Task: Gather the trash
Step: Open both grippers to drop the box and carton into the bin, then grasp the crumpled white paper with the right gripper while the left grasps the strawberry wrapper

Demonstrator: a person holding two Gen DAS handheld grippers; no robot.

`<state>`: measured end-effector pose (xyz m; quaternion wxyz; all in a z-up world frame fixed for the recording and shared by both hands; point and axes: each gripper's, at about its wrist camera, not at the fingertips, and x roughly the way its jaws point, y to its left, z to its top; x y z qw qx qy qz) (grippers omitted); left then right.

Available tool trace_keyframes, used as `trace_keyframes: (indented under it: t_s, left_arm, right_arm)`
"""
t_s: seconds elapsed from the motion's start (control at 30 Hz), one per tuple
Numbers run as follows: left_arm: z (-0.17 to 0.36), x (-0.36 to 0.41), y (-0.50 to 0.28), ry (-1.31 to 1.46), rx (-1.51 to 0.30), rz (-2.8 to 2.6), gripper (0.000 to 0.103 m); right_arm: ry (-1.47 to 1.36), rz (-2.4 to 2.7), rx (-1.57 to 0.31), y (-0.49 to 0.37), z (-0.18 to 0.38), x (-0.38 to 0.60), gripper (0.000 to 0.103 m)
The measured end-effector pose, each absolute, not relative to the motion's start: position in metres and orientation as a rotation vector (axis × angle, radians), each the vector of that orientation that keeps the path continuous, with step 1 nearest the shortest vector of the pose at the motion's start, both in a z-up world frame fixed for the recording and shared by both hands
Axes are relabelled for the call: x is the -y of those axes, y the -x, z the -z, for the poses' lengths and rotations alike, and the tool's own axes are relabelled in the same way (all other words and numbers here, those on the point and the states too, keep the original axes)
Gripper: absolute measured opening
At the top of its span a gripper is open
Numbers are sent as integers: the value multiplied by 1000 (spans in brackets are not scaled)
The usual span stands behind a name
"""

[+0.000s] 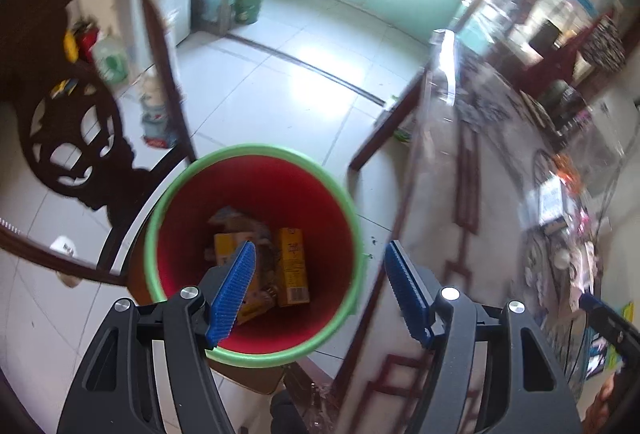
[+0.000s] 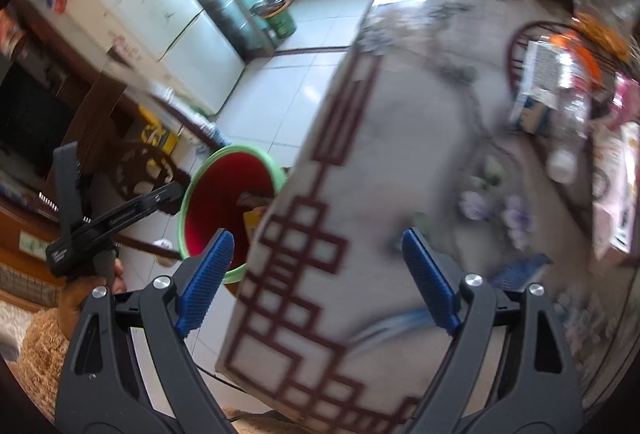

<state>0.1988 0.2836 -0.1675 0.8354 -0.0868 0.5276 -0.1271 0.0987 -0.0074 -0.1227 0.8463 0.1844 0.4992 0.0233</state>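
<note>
Tiled kitchen floor, bin standing beside table's edge.
Red bin (image 1: 256,250), green rim: cartons (image 1: 294,266) and wrappers lie at its bottom.
Left gripper (image 1: 320,274): above bin mouth, fingers apart, nothing between.
Right gripper (image 2: 316,274): over patterned table (image 2: 400,154), fingers wide, empty.
Advice: carry next scrap over bin's centre before releasing.

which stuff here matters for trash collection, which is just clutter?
Job:
red bin with green rim
yellow carton and other boxes inside it
left gripper, open over the bin
right gripper, open over the table

Clutter:
carved chair
fridge
green bucket
</note>
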Motion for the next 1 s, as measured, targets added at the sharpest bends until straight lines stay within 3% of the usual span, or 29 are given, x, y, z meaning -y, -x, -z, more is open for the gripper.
trace_keyframes:
  t_s: [0.37,0.63,0.77,1.0]
  left_arm:
    - [130,-182,-168,121,-1069,439,64]
    - [114,-16,-109,39,-1085,689,65]
    - [112,65,-92,-10,-1089,775,72]
    - [140,179,-85,-112,-1162,792,74]
  right_arm:
    - [-426,179,-958,-27,102,125,85]
    - [-436,309,-938,21,108,240,85]
    - [-468,376,-955,47,122,310,85]
    - [-498,429,-962,72,137,391,85]
